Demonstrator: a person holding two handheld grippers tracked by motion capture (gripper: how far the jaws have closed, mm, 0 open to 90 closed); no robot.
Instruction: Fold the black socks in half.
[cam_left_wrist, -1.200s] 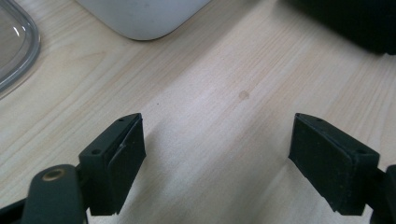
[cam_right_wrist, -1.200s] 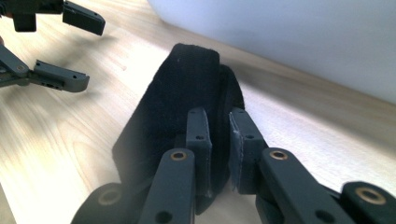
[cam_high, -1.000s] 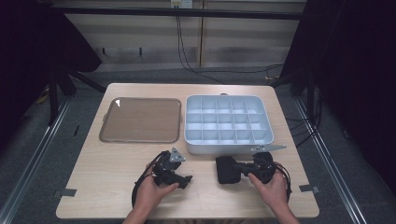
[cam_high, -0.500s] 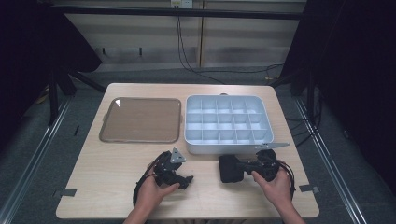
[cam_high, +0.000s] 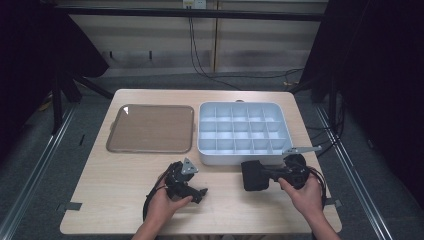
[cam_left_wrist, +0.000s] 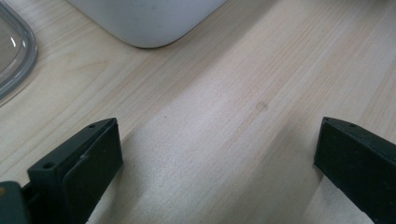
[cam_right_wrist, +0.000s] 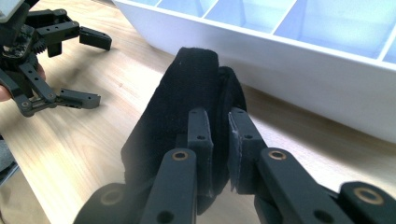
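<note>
Black folded cloth (cam_high: 255, 175), soft and matte like felt or velvet, hangs pinched between the jaws of the right gripper (cam_high: 267, 174) just in front of a white compartment tray (cam_high: 215, 150) on the pale wooden counter (cam_high: 115, 200). In the right gripper view the cloth (cam_right_wrist: 187, 107) bulges in two dark folds around the narrow jaws, which press a layer of it between them; whether its lower edge touches the counter cannot be told. The tray's near wall (cam_right_wrist: 299, 70) rises directly behind it, with blue-white cells beyond, and the tray's far part is cut off by the frame. To the left of the tray lies a clear, rounded-square lid (cam_high: 150, 128), flat on the counter and well apart from the cloth. The left gripper (cam_high: 200, 191) sits low over bare wood near the front edge, its jaws spread wide, having just been opening, with nothing between them; its own view shows one tray corner (cam_left_wrist: 149, 23) and a sliver of the lid's rim (cam_left_wrist: 16, 56). Between the two grippers the counter is open wood.
</note>
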